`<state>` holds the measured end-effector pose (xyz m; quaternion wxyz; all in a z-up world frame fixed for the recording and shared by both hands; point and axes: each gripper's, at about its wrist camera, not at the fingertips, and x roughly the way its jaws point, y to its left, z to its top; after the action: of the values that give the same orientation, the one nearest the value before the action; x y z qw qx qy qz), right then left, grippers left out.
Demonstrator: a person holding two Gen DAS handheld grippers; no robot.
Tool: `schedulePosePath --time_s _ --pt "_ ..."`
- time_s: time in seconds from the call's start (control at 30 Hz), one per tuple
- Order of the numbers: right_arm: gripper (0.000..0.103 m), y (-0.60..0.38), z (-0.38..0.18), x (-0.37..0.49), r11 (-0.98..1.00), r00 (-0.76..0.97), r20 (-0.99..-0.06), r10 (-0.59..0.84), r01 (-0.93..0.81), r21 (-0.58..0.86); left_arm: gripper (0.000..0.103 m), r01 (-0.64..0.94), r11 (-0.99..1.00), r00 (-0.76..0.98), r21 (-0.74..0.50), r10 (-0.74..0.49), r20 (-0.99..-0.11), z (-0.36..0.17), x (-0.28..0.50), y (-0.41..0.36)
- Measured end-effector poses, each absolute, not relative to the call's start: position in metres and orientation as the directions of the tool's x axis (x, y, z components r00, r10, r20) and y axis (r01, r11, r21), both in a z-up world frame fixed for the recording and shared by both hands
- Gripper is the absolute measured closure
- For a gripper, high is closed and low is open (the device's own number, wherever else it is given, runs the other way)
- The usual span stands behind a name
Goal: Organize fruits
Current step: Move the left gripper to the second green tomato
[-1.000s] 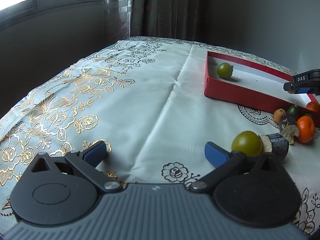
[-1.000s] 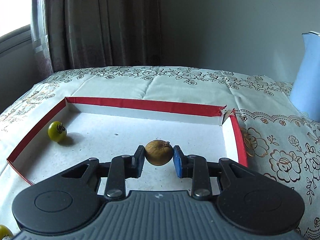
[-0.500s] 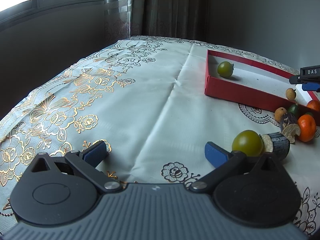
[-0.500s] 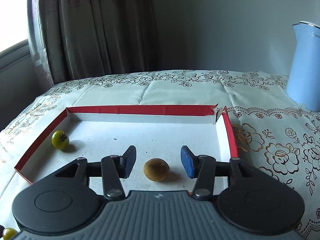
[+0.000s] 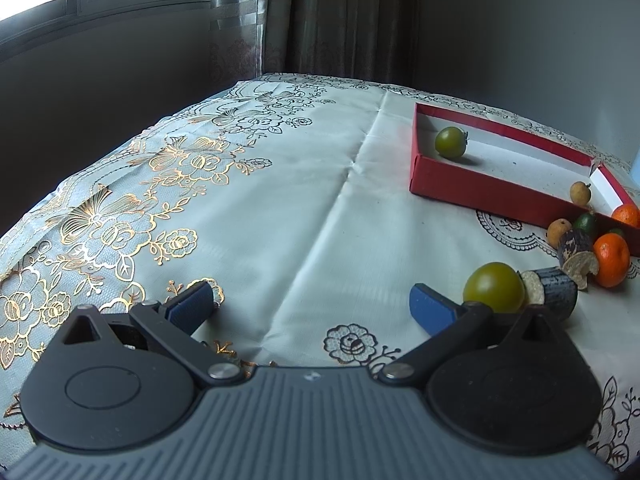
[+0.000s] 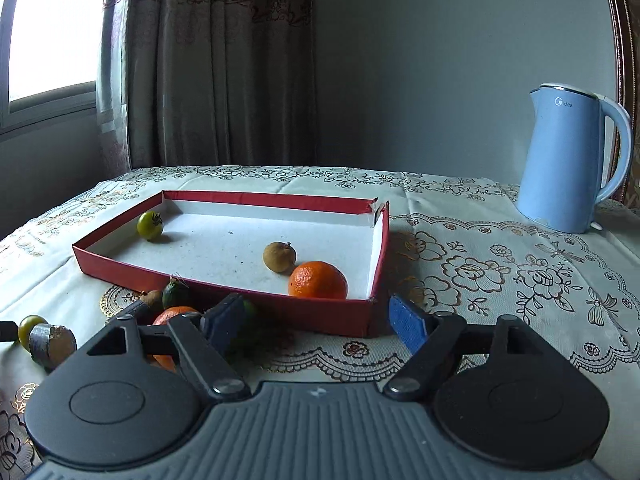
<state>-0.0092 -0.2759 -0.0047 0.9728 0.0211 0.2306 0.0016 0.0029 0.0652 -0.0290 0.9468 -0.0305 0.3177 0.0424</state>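
A red box (image 6: 120, 268) (image 5: 480, 194) with a white floor holds a green tomato (image 6: 150, 225) (image 5: 450, 142), a brown longan (image 6: 279, 256) (image 5: 580, 192) and an orange (image 6: 318, 280) (image 5: 626, 215). My right gripper (image 6: 320, 322) is open and empty, just in front of the box's near wall. My left gripper (image 5: 312, 306) is open and empty, low over the tablecloth. A large green tomato (image 5: 494, 287) lies just behind its right finger. Loose fruit lies outside the box: an orange (image 5: 611, 254), a longan (image 5: 559, 230) and a small green fruit (image 5: 585, 222) (image 6: 175, 295).
Two dark cork-like cylinders (image 5: 554, 286) (image 5: 576, 247) lie among the loose fruit. A blue electric kettle (image 6: 568, 160) stands at the table's back right. Curtains and a window are behind the table. The floral tablecloth (image 5: 240, 200) stretches left to the table edge.
My right gripper opened and let go of the longan, which now lies in the box. It then pulled back out of the box. My left gripper has not moved.
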Motion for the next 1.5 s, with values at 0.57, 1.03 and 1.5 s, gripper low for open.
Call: schedulePosePath --time_s 0.57,1.03,1.5 --pt "0.014 -0.314 -0.015 -0.013 0.963 0.879 -0.468 0.089 0.045 0.267 0.0 0.083 0.994 0.893 0.069 -0.044 -0.448 -0.019 -0.026 0.03" --pt "0.014 -0.319 -0.016 -0.013 0.954 0.882 -0.462 0.097 0.05 0.295 0.0 0.207 0.958 0.862 0.197 -0.083 -0.501 -0.026 -0.019 -0.029" --pt "0.014 -0.322 -0.018 -0.011 0.946 0.874 -0.473 0.113 0.051 0.32 0.009 0.102 0.994 0.829 0.035 -0.065 -0.555 -0.023 0.005 -0.001"
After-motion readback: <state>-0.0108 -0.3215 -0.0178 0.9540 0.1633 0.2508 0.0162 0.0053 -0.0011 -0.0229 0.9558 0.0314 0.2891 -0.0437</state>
